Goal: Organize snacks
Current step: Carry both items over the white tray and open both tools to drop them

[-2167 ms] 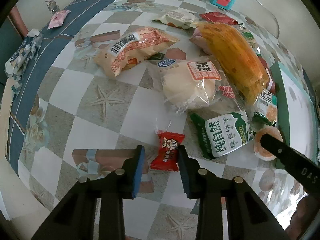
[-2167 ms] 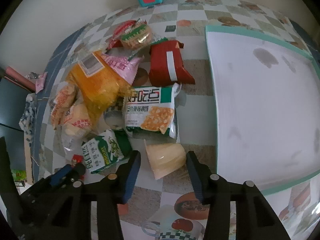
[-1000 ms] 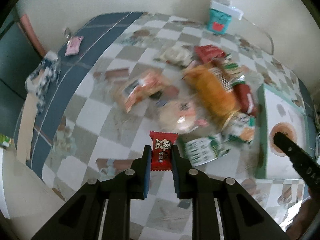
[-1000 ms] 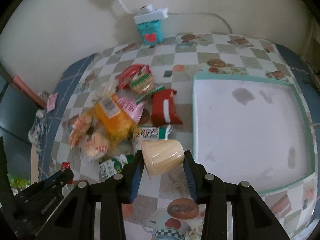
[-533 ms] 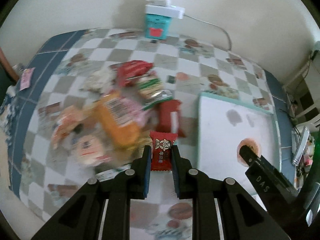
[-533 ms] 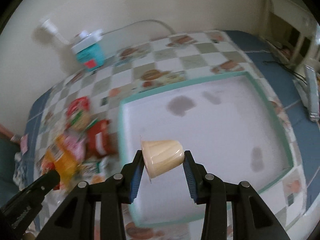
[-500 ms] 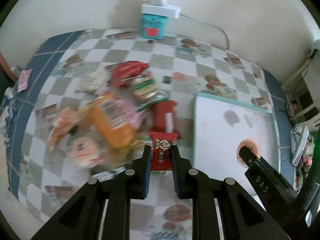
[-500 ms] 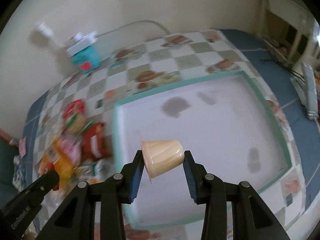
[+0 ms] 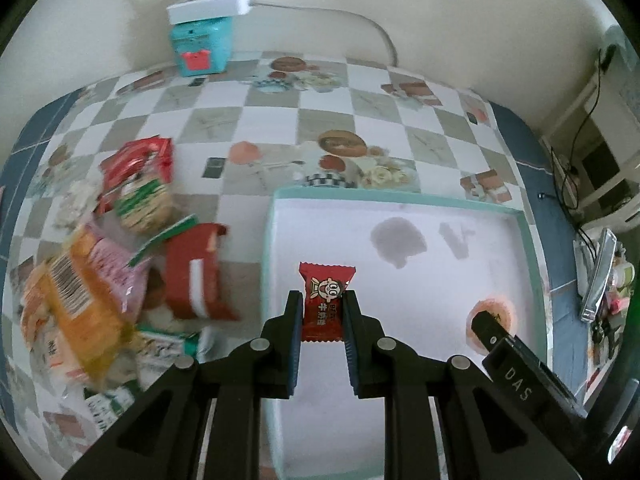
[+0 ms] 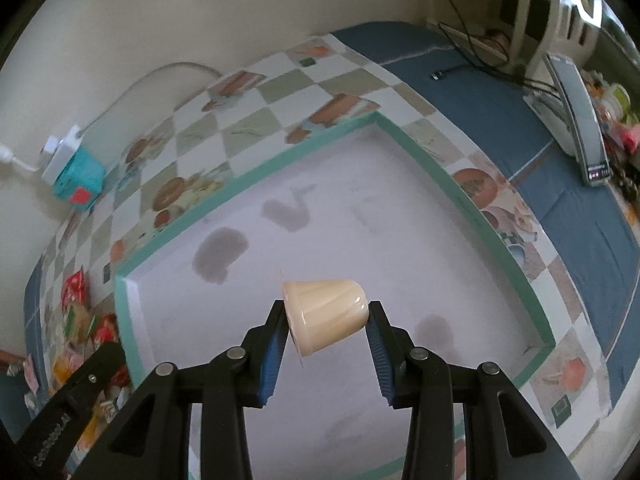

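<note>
Tools clamp a crinkly red candy wrapper (image 9: 322,300) and a ribbed, glossy pudding cup (image 10: 326,317).

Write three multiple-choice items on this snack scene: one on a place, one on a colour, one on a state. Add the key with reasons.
1. The pile of snack packets lies where relative to the tray in the left wrist view?
A. inside it
B. to its left
C. behind it

2. The candy wrapper in the left gripper is
A. red
B. blue
C. yellow

3. The right gripper is
A. open and empty
B. shut on the jelly cup
C. resting on the table

Key: B, packets lie on the checked cloth left of the rim; A, wrapper is red; B, both pads press the cup.
</note>
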`<state>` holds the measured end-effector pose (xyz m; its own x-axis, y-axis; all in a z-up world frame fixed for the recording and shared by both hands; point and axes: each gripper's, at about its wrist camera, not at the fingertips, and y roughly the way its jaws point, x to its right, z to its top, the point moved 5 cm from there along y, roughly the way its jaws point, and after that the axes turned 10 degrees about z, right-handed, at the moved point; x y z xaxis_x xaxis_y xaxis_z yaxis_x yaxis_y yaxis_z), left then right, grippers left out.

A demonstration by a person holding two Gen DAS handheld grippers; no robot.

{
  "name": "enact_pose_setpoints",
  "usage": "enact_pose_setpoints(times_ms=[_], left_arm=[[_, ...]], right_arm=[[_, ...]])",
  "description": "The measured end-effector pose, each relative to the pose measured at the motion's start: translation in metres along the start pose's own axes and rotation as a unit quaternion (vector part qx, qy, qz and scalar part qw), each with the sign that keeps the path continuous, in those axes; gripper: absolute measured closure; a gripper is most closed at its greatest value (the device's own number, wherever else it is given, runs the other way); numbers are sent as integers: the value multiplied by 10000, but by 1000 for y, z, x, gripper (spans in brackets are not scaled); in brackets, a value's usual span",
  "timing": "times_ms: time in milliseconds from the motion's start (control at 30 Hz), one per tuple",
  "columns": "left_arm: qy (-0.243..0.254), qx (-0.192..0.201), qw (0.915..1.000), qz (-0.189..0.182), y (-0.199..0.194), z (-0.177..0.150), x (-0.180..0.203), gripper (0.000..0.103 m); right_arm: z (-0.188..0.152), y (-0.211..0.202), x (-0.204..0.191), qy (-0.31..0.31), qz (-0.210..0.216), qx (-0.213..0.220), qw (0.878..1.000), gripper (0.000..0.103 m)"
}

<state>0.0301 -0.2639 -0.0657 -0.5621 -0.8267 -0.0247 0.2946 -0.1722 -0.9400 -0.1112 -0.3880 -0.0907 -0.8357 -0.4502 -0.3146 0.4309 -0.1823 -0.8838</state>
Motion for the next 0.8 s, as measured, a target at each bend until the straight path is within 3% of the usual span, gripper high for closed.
enact_pose_setpoints(times_ms=[533,567,667,800], left_arm=[[155,-89,9997,154,41,14,15,81],[152,-101,9997,143,41,14,15,76],[116,-82,9998,112,39,14,13,45],[63,-8,9999,107,28,16,8,43]], right_arm=[[16,23,15,99,-276,4,9996,61],[16,22,15,100,-303,14,9995,61],[15,21,14,113,-332,-22,9994,60],[15,15,14,11,-442,40,9990,48]])
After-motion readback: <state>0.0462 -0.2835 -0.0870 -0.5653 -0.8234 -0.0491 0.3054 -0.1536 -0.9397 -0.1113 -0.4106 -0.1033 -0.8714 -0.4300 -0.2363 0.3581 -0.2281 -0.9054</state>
